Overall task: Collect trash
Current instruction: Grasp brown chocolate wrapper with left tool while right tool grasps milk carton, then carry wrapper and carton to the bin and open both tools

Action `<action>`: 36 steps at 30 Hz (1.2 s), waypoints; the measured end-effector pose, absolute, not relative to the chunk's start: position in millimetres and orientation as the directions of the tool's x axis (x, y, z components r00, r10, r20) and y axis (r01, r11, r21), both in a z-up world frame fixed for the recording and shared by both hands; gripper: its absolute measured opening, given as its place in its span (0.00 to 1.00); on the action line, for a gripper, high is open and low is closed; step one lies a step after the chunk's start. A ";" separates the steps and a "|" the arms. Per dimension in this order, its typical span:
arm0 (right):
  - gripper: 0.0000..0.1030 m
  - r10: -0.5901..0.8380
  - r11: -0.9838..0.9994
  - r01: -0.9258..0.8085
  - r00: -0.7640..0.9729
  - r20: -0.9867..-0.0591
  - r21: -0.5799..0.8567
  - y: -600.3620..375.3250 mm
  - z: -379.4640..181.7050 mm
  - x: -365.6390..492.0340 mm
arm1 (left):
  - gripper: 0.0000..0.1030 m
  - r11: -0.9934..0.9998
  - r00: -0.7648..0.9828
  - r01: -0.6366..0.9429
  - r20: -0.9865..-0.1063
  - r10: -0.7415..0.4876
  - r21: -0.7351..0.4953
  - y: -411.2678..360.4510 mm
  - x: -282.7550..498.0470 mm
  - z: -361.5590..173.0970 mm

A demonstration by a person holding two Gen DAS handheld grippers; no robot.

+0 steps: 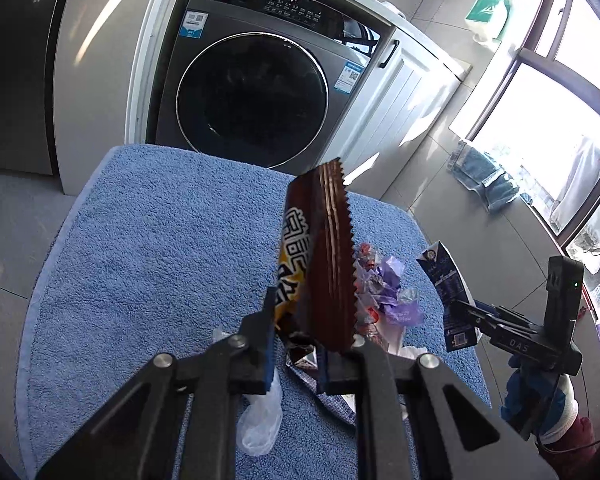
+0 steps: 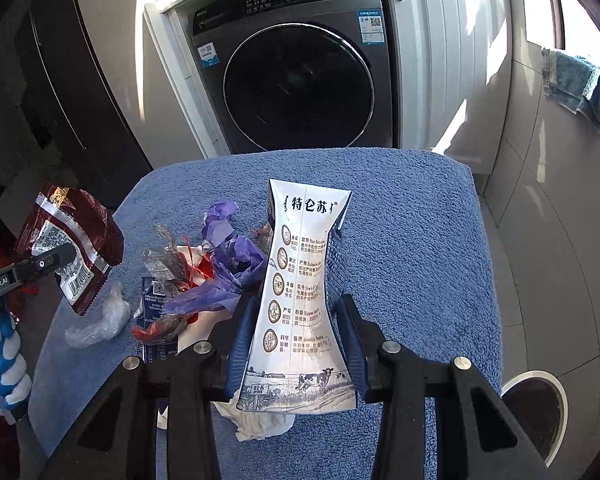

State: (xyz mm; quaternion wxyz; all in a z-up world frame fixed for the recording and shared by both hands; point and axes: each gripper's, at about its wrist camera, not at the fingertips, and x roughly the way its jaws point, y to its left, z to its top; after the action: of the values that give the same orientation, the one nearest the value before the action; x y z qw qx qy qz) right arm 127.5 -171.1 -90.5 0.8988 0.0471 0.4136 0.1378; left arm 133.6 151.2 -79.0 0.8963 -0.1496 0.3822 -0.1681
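My left gripper point(image 1: 312, 320) is shut on a brown and yellow snack wrapper point(image 1: 324, 256), which stands upright between the pads, lifted off the blue towel point(image 1: 160, 240). In the right wrist view this wrapper point(image 2: 72, 240) hangs at the far left in the left gripper point(image 2: 70, 252). My right gripper point(image 2: 298, 302) is shut on a flattened white milk carton point(image 2: 300, 280), pinching its waist. The same carton point(image 1: 444, 280) and right gripper point(image 1: 458, 306) show at the right of the left wrist view. Between them lies a pile of purple plastic point(image 2: 228, 256), red and clear wrappers point(image 2: 168, 260).
A crumpled clear bag point(image 2: 100, 320) and white tissue point(image 2: 264, 424) lie on the towel's near side. A dark washing machine point(image 1: 252, 92) stands straight ahead beside white cabinet doors point(image 2: 452, 60). A white-rimmed round opening point(image 2: 536, 412) sits on the floor at right. Denim cloth point(image 1: 484, 176) lies by the window.
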 end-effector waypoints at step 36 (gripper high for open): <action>0.38 0.021 0.944 0.208 0.738 -0.674 0.256 -434.9 -107.2 -55.7 | 0.14 0.694 0.339 0.687 -0.749 -0.570 -0.217 -226.2 83.1 -54.6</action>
State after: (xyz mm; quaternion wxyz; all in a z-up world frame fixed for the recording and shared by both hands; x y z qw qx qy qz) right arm -55.7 -434.9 -107.2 0.9185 0.1594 0.3583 -0.0508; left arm 83.1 -226.2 -54.6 0.8153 0.0686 0.4267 -0.3854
